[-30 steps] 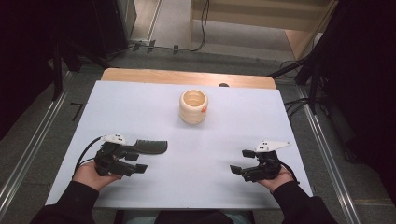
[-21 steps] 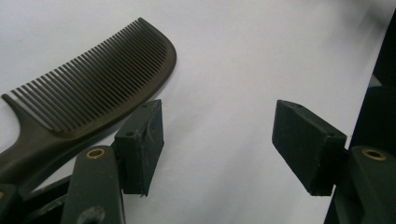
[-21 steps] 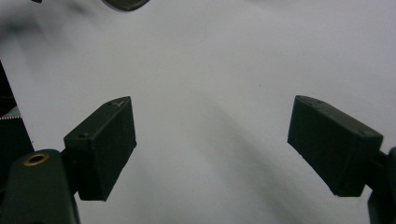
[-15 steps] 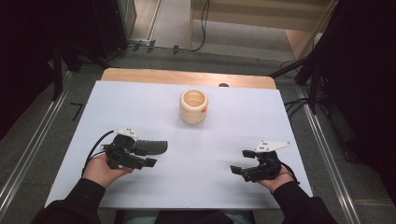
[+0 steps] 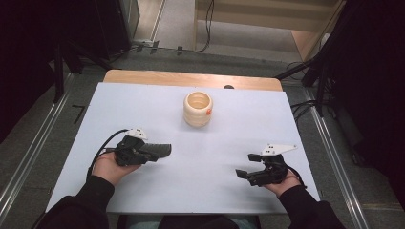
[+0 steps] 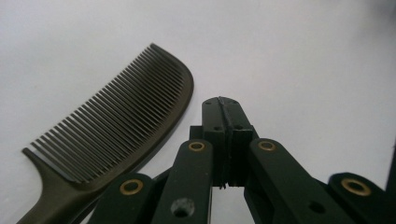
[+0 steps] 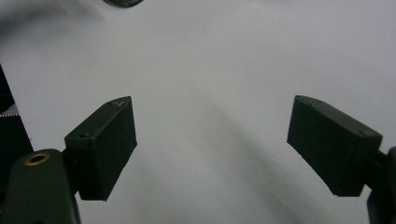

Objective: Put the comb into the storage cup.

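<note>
— Two claws on the bench, so tell me about the left one first.

— My left claw [image 6: 223,109] sits near the bench's [image 5: 143,102] left edge, towards the front. Its jaws have just been closing and now meet flat, pad against pad, with nothing between them.

— And the comb?

— The comb [image 6: 114,128] lies flat on the white top just beside that claw, teeth pointing away from it, its curved spine towards the jaws. From above, the comb [image 5: 157,150] pokes out past my left claw [image 5: 143,153] towards the middle of the bench. Touching or a hair apart, I cannot tell.

— Right side?

— My right claw [image 7: 210,140] has its jaws spread wide over bare white surface, holding nothing. From above, it [image 5: 246,174] rests near the front right corner, well apart from the comb.

— Anything else out there?

— One pale wooden cup [image 5: 197,109] stands upright near the middle of the back edge.
</note>
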